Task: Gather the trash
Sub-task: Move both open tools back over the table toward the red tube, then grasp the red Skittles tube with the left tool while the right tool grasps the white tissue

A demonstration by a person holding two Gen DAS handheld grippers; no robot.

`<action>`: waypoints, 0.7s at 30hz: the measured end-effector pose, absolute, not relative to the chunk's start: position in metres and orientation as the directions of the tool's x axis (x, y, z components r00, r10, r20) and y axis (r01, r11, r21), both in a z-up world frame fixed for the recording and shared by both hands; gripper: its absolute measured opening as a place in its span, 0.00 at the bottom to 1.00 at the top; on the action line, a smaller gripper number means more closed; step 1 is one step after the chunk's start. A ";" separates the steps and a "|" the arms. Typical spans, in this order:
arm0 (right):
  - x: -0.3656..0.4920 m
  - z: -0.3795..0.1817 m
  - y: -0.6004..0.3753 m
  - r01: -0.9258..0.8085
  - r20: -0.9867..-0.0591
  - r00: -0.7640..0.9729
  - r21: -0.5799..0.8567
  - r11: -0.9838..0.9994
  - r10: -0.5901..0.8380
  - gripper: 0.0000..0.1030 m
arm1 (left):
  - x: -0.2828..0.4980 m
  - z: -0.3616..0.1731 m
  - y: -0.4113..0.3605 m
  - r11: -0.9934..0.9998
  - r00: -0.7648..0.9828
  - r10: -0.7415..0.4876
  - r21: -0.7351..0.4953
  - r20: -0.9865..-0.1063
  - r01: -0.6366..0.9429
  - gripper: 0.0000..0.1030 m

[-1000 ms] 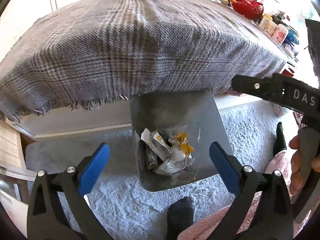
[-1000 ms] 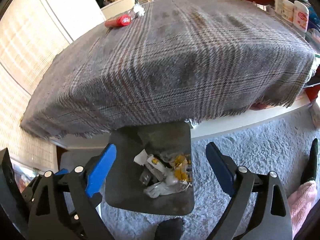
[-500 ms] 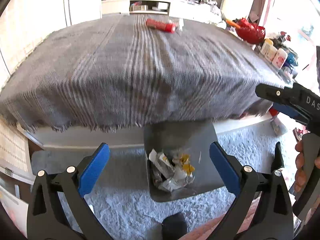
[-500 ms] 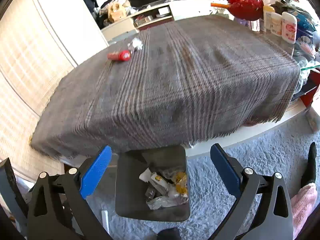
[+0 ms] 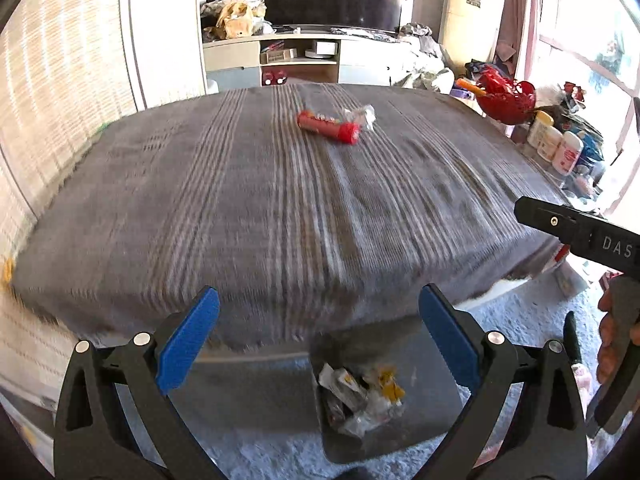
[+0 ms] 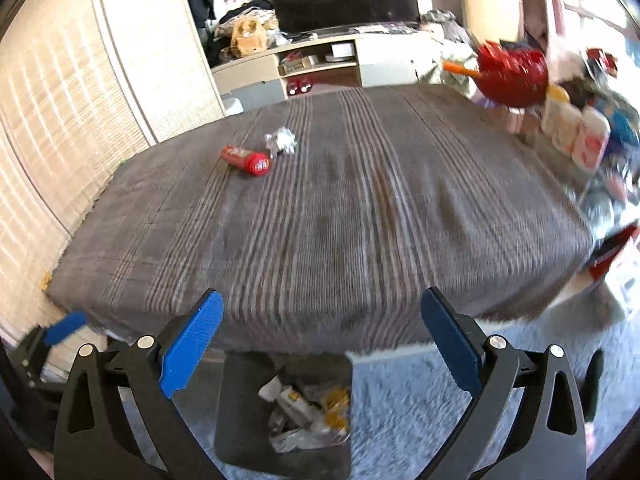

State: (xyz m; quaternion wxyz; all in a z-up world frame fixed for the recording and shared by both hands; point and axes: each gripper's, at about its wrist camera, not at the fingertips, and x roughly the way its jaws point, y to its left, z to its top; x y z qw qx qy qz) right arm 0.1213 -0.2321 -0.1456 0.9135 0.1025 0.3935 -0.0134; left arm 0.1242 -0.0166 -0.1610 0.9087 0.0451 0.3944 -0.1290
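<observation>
While both tools angle downward over the near edge of the counter, each stands wide open with nothing between its blue pads. The left tool frames the grey bin on the pale carpet below the counter's edge; crumpled wrappers lie inside it. The right tool sits above the same bin (wrappers visible there too). In the left wrist view the right tool's black body enters from the right, a hand wrapped around its grip. On the striped grey cloth, well apart from both tools, a red tube lies on its side, with a crumpled clear wrapper just beside it. A red bowl and white jars stand at the counter's right side.
</observation>
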 end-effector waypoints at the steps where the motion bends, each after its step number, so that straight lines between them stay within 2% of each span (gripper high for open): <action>1: 0.130 -0.143 -0.233 0.107 -0.724 0.688 0.171 0.979 0.051 0.96 | 0.137 -0.159 -0.018 0.963 0.645 -0.201 -0.027 -0.737 0.269 0.91; 11: 0.248 -0.131 -0.233 0.065 -0.743 0.667 0.132 0.989 0.056 0.94 | 0.242 -0.151 -0.024 0.974 0.644 -0.167 -0.026 -0.746 0.223 0.91; 13: 0.266 -0.133 -0.233 0.057 -0.744 0.664 0.153 0.987 0.077 0.85 | 0.261 -0.153 -0.025 0.976 0.641 -0.168 -0.035 -0.749 0.214 0.91; 17: 0.304 -0.139 -0.228 0.046 -0.753 0.650 0.178 0.983 0.105 0.75 | 0.296 -0.156 -0.028 0.977 0.637 -0.167 -0.040 -0.753 0.209 0.89; 19: 0.323 -0.143 -0.225 0.038 -0.759 0.638 0.197 0.980 0.127 0.61 | 0.311 -0.157 -0.031 0.975 0.632 -0.175 -0.045 -0.755 0.216 0.86; 21: 0.342 -0.148 -0.223 0.034 -0.762 0.627 0.236 0.971 0.163 0.55 | 0.321 -0.157 -0.034 0.975 0.632 -0.177 -0.047 -0.755 0.216 0.86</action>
